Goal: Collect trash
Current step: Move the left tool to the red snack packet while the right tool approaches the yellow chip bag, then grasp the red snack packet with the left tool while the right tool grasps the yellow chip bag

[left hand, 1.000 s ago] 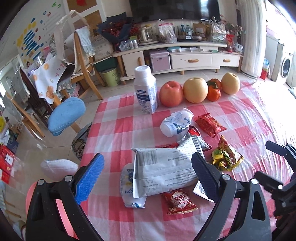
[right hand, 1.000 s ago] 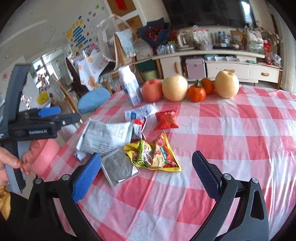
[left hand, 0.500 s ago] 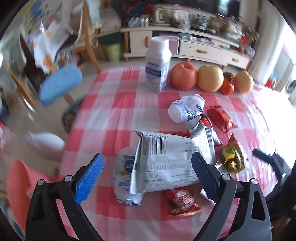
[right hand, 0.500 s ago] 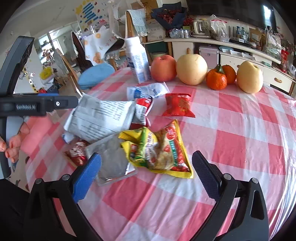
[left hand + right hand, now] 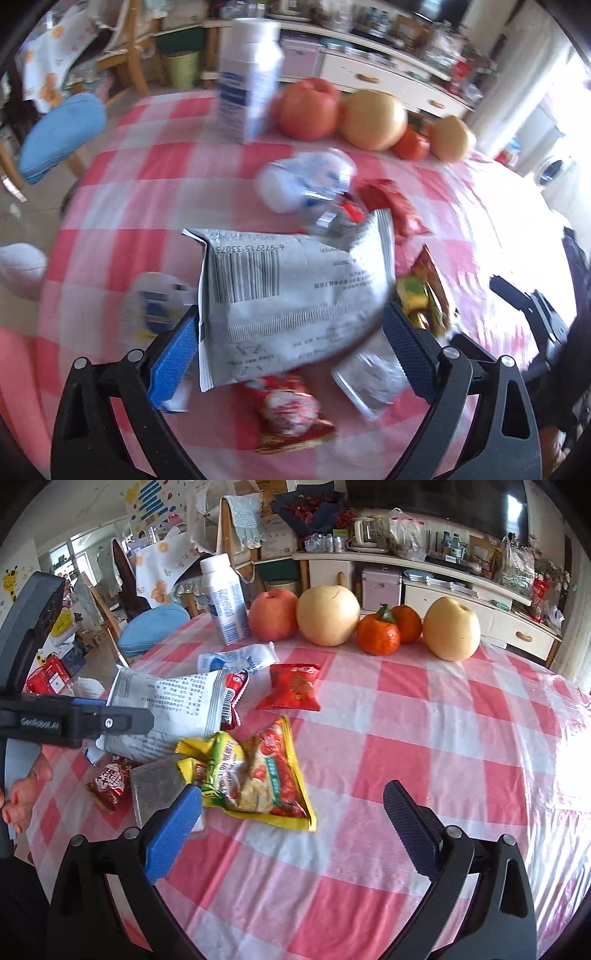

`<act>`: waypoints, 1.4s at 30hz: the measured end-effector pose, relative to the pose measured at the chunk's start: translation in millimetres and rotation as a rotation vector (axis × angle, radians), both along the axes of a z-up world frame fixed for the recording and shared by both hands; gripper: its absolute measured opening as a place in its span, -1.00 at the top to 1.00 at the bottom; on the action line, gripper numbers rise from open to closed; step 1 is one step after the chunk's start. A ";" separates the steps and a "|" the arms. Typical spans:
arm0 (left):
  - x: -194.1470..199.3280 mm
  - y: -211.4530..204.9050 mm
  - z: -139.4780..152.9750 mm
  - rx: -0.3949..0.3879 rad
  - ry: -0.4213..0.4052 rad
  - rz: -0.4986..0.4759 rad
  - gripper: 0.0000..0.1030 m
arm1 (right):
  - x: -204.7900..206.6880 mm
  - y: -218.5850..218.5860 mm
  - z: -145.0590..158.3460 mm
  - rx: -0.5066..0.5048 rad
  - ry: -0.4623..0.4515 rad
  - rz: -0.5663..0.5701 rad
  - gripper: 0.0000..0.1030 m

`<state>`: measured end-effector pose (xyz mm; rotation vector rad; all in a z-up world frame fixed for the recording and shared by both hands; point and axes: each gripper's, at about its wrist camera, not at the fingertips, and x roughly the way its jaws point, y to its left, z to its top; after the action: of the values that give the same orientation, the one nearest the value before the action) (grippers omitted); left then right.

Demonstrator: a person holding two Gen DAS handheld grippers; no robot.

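— On the checked tablecloth the trash lies heaped toward the left edge: a grey barcode wrapper on top, a yellow snack packet beside it, a foil sachet and small red packets around them.

— And the tools?

— Both released, holding nothing. The left gripper hovers with its jaws spread either side of the grey wrapper's near edge. The right gripper is spread too, its blue pad just beside the yellow packet and over the foil sachet.

— What could go wrong?

— I'd judge the grey wrapper the risk. It is stiff, crumpled and overlaps its neighbours, so closing across its width may only buckle it, or pinch the blue-and-white pouch underneath and drag the heap.

— Anything else?

— The crushed plastic bottle and the upright milk bottle stand close behind; a shoved wrapper might roll one toward the apple and pears. The left view is blurred, so contact is hard to tell.
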<state>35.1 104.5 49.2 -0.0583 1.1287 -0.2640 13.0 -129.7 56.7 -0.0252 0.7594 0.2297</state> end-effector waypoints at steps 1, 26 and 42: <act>-1.5 -6.4 -1.7 -0.024 0.015 -0.027 -0.83 | -0.5 -3.3 0.8 -0.006 -0.001 -0.009 -0.92; -39.6 -14.1 -12.7 0.212 0.080 -0.078 -0.83 | 6.0 -18.2 -12.8 0.015 0.064 -0.033 -0.92; -34.5 -18.7 -35.7 0.282 0.096 -0.118 -0.34 | 19.2 -22.8 -19.7 0.048 0.071 -0.062 -0.92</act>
<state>0.5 85.8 13.5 0.2484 1.2572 -0.2062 32.2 -152.5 37.1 0.0521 0.8241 0.1908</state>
